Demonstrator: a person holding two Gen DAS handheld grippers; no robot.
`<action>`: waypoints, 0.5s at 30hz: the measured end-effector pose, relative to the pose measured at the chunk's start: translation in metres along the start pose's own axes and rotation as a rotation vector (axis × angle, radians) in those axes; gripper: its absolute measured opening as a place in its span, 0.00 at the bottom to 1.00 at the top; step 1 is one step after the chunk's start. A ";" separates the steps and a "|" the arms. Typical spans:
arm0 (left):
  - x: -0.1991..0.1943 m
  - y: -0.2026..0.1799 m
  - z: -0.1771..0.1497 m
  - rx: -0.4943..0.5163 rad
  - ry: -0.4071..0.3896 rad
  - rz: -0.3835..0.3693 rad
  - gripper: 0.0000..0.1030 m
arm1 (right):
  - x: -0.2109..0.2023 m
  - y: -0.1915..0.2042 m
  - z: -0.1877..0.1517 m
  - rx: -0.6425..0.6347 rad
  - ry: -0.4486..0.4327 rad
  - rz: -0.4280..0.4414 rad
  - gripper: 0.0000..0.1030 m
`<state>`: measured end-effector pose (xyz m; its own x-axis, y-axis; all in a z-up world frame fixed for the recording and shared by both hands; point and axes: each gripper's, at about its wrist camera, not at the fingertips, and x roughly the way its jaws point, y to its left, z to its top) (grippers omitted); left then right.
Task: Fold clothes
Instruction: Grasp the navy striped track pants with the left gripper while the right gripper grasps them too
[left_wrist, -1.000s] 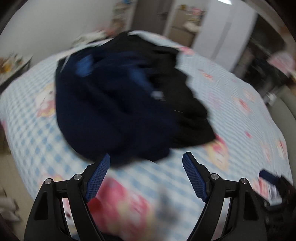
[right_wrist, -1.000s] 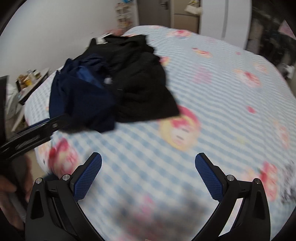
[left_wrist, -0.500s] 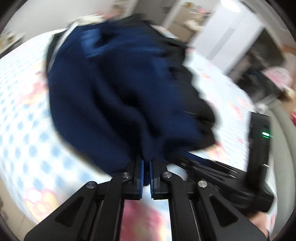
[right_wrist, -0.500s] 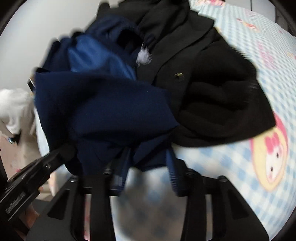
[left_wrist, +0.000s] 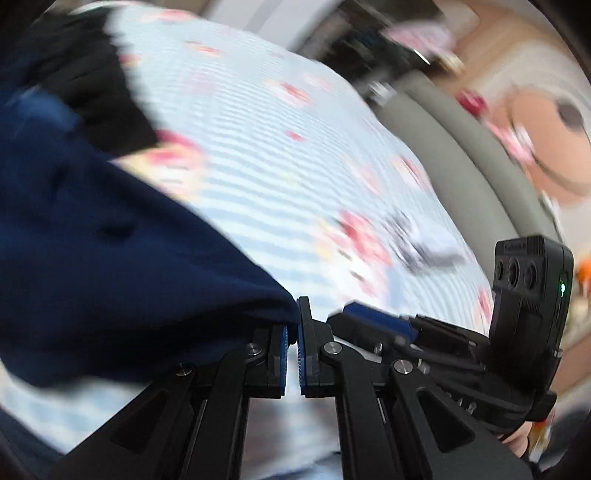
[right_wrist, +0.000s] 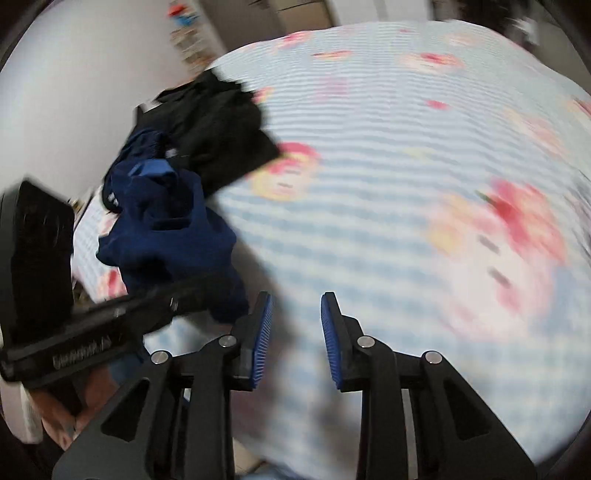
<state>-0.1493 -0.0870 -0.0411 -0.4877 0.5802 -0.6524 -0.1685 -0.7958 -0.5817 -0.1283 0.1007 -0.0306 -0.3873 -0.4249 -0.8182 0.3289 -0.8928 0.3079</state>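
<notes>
**Left gripper clamped on navy garment; right gripper parted and empty**

Left wrist view. We find the left gripper (left_wrist: 291, 354) with its blue pads drawn nearly together, pinching the edge of a navy garment (left_wrist: 110, 258). The cloth spreads from the pads up and to the left, filling that side of the frame and hanging above the bed (left_wrist: 277, 155), which carries a blue-and-white checked sheet with pink cartoon prints. A black garment (left_wrist: 92, 85) lies on the sheet behind the navy one, at upper left. The right gripper (left_wrist: 376, 325) crosses the lower right of this view, close beside the left one, with one blue pad showing; we cannot tell its jaw state from here. Its camera block stands at the right edge with a green light lit. The picture is motion-blurred, and we cannot make out the small dark-and-white item on the sheet at centre right.

Right wrist view. We note the right gripper (right_wrist: 295, 332) with its fingers apart and nothing between them, only the checked sheet beyond. The navy garment (right_wrist: 166, 229) hangs bunched to the left, gripped by the left gripper (right_wrist: 192, 295), whose black body runs in from the lower left. The black garment (right_wrist: 218, 129) lies on the bed (right_wrist: 406, 110) beyond, touching the navy cloth. A hand (right_wrist: 62, 417) shows at lower left.
</notes>
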 end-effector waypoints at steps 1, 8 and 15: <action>0.007 -0.021 0.001 0.029 0.016 -0.052 0.04 | -0.015 -0.016 -0.009 0.026 -0.005 -0.019 0.27; 0.052 -0.092 0.010 0.088 0.099 -0.182 0.08 | -0.057 -0.083 -0.057 0.184 -0.022 0.012 0.56; 0.007 -0.027 -0.027 -0.089 -0.055 -0.061 0.57 | -0.010 -0.063 -0.055 0.161 0.017 0.118 0.83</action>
<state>-0.1252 -0.0568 -0.0424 -0.5256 0.6148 -0.5880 -0.1236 -0.7390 -0.6623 -0.0975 0.1698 -0.0688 -0.3395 -0.5268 -0.7792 0.2289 -0.8498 0.4748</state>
